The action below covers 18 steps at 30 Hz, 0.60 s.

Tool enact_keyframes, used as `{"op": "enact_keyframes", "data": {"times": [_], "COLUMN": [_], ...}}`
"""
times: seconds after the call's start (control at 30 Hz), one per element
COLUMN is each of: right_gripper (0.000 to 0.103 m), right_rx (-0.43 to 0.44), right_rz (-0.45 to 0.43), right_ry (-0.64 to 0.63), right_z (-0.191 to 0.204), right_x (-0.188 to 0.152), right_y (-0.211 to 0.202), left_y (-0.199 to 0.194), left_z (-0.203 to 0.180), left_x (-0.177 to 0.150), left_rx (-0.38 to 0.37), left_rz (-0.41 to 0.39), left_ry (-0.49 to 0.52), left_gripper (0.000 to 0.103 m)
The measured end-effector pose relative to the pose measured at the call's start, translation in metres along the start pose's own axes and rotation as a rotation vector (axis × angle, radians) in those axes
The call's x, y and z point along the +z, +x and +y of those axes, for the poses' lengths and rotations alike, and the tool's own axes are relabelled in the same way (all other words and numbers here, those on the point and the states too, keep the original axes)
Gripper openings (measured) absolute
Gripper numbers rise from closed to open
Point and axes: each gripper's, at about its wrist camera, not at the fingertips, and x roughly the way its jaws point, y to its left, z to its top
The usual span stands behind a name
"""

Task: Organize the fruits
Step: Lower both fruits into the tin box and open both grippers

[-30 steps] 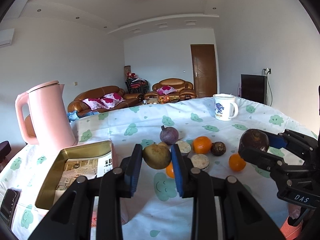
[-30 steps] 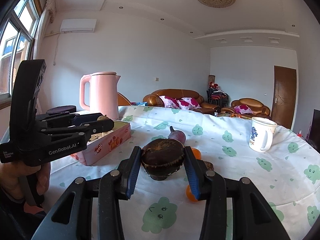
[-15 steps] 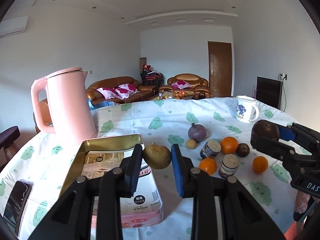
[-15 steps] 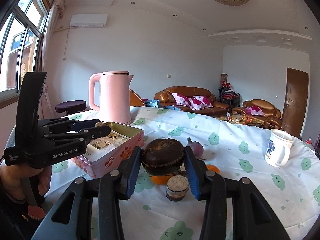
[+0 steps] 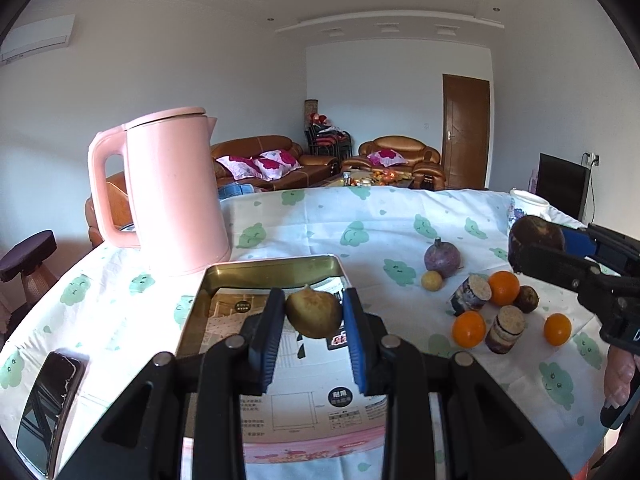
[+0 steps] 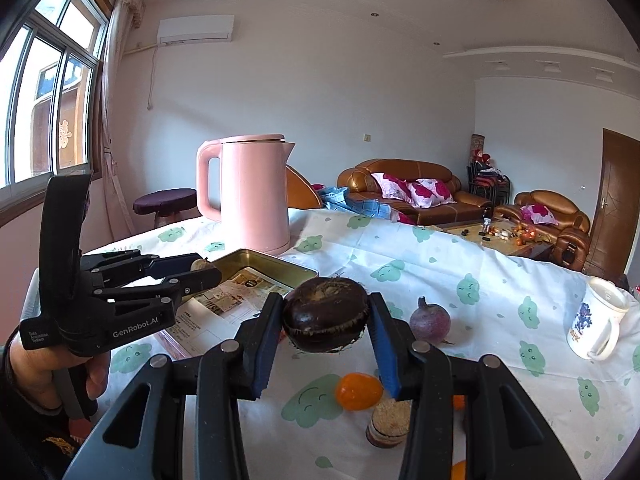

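Our left tool point(image 5: 314, 312) is clenched on a yellowish-brown fruit point(image 5: 313, 315), its blue pads pressing both sides, and we hold it in the air above the open gold tin point(image 5: 204, 300), over the printed paper point(image 5: 296, 396) that lines it. Our right tool point(image 6: 326, 320) is clenched on a dark brown round fruit point(image 6: 326, 314), held clear of the bench point(image 6: 440, 276) just right of the tin. In the left wrist view that tool reaches in from the right edge with its dark fruit well above the cloth. Below and beyond it on the bench lie a purple round fruit point(image 5: 442, 258), a small yellow fruit point(image 5: 431, 281), three oranges point(image 5: 469, 329), two cut purple-skinned pieces point(image 5: 505, 323) and a small dark fruit point(image 5: 526, 299), clustered close together. A pink kettle point(image 5: 176, 192) stands just behind the tin, a white mug point(image 6: 596, 324) sits far right, and a phone point(image 5: 48, 400) lies near the bench's left edge.
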Motion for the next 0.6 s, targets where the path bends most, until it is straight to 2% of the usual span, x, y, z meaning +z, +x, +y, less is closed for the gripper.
{"op": "enact_keyframes", "data": {"times": [0.3, 0.6], "right_gripper": [0.045, 0.045], "right_rx": [0.050, 0.093], "right_rz": [0.051, 0.107], "right_ry": [-0.004, -0.040], "right_z": [0.009, 0.029], "right_x": [0.021, 0.030], "right_y": [0.038, 0.073], "left_y": [0.016, 0.032], "left_z": [0.026, 0.040], "left_x": [0.001, -0.001], "left_rx": [0.044, 0.055], "left_rz": [0.048, 0.096], "left_ry": [-0.024, -0.031], "left_gripper": [0.031, 0.031]}}
